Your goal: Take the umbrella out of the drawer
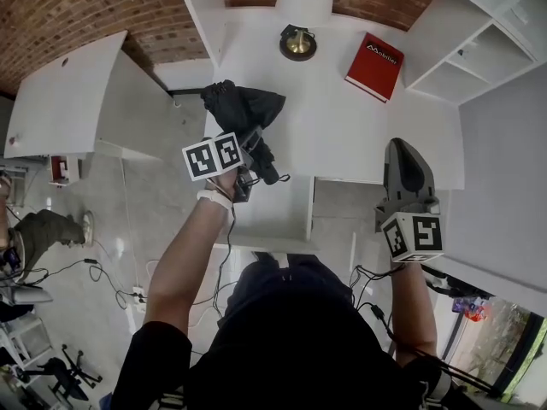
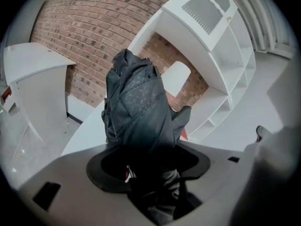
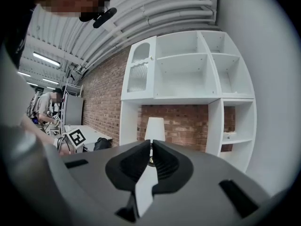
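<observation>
White desk [image 1: 342, 118] against brick wall [image 1: 68, 7]; left gripper [image 1: 253, 143] grips umbrella [image 1: 244, 105] above.

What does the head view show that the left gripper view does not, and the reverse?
Head view only: the right gripper, jaws together and empty, the lamp's brass base and the person's arms. Left gripper view only: the diamond pattern on the umbrella fabric between the left gripper jaws. Both: the black umbrella, the white desk, the brick wall, the white shelving.

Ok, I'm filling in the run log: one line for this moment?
left claw: shut on folded black umbrella | right claw: shut, empty | umbrella: raised over desk
</observation>
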